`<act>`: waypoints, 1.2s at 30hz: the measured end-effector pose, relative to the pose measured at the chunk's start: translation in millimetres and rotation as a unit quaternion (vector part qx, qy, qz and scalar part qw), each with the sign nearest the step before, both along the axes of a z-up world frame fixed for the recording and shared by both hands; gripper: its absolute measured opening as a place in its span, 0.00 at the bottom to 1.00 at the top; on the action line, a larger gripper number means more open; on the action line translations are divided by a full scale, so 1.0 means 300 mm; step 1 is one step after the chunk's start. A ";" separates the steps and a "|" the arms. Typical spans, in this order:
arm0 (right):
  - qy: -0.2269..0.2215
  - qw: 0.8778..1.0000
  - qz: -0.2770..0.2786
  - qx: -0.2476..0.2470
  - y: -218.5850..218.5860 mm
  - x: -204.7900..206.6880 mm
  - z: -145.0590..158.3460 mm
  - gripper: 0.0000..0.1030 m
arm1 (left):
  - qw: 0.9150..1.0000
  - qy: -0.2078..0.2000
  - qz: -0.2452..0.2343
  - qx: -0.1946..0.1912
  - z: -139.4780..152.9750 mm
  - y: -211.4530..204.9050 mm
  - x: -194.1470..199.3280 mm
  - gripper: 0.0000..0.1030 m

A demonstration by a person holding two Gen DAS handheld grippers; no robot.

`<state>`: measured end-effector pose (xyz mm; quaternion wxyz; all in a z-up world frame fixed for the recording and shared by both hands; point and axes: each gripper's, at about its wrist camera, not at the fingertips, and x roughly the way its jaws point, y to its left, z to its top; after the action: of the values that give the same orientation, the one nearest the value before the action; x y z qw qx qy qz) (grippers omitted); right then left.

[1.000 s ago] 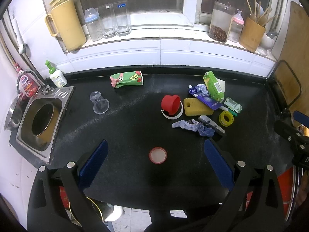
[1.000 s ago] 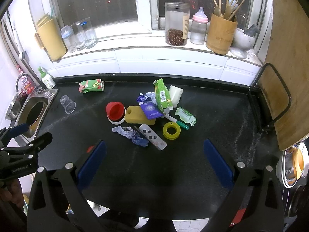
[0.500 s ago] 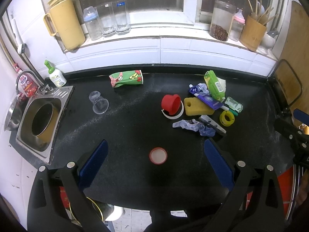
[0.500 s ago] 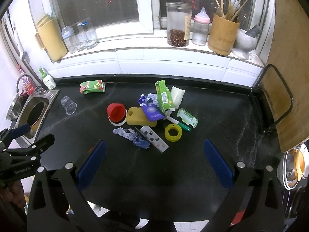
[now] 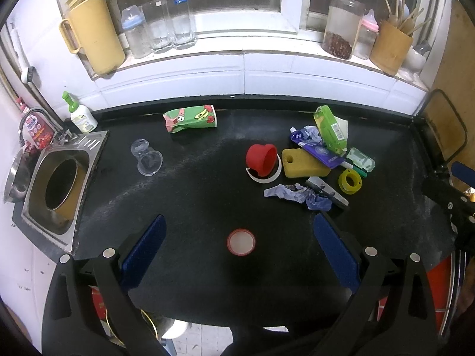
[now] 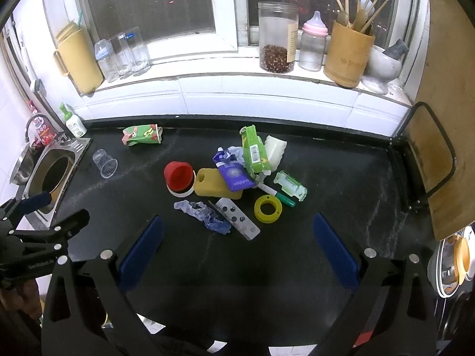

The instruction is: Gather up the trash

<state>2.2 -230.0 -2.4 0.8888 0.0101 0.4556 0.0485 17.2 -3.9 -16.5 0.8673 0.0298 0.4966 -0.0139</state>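
While both tools hang above the near edge of the black worktop [image 5: 190, 195], nothing has been collected yet.

Left tool [image 5: 240, 247]: jaws spread wide, empty, straddling a small red-rimmed lid [image 5: 241, 241] that lies flat just ahead of it.

Right tool [image 6: 237, 243]: jaws spread wide, empty, aimed at the main litter heap.

Trash, centre to right of the worktop, mostly touching or overlapping: crumpled blue wrapper [image 6: 204, 213], grey blister strip [image 6: 237, 218], yellow tape ring [image 6: 267, 208], yellow sponge [image 6: 215, 184], red cup [image 6: 178, 175] tipped on a white ring, purple sachet [image 6: 234, 176], green carton [image 6: 255, 151], small clear green bottle [image 6: 290, 184].

Outliers toward the sink [image 5: 55, 184]: printed drink carton [image 5: 190, 117] at the back, clear plastic cup [image 5: 147, 160] on its side.

Handling advice, as judgement: take the nearest loose pieces first. The flat lid likely needs a low approach with one finger sliding under its rim; the crumpled wrapper should pinch easily at its raised folds without disturbing the strip beside it.
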 end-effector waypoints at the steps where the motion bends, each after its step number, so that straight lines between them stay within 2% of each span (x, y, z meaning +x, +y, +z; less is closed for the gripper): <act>1: 0.001 1.000 0.000 0.000 -0.001 0.011 -0.002 0.95 | 1.000 0.002 -0.001 0.001 -0.004 -0.002 0.008 0.94; 8: 0.008 1.000 0.003 0.003 -0.028 0.114 -0.060 0.95 | 1.000 0.020 -0.012 0.005 -0.080 -0.019 0.090 0.94; 13: 0.016 1.000 0.007 0.009 -0.051 0.217 -0.136 0.94 | 0.999 0.030 -0.023 0.005 -0.160 -0.035 0.185 0.94; 15: 0.023 1.000 0.012 0.011 -0.060 0.277 -0.186 0.94 | 0.999 0.033 -0.025 -0.005 -0.209 -0.036 0.243 0.94; 19: 0.032 0.999 0.026 0.019 -0.068 0.405 -0.289 0.94 | 0.998 0.047 -0.033 0.008 -0.328 -0.049 0.360 0.93; 24: 0.056 0.998 0.038 0.003 -0.056 0.566 -0.422 0.91 | 0.997 0.051 -0.050 0.011 -0.488 -0.059 0.508 0.93; 27: 0.078 0.996 0.041 -0.003 -0.054 0.646 -0.496 0.87 | 0.996 0.062 -0.063 0.018 -0.570 -0.071 0.571 0.92; 33: 0.107 0.993 0.045 -0.012 -0.048 0.751 -0.599 0.79 | 0.992 0.090 -0.090 0.012 -0.696 -0.088 0.664 0.77; 36: 0.122 0.991 0.046 -0.011 -0.052 0.780 -0.639 0.60 | 0.991 0.087 -0.098 -0.004 -0.705 -0.091 0.681 0.68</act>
<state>236.1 -245.6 -194.1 0.8232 -0.0146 0.5614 0.0828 221.4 -31.2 -227.9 0.8157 0.0736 0.5644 -0.1030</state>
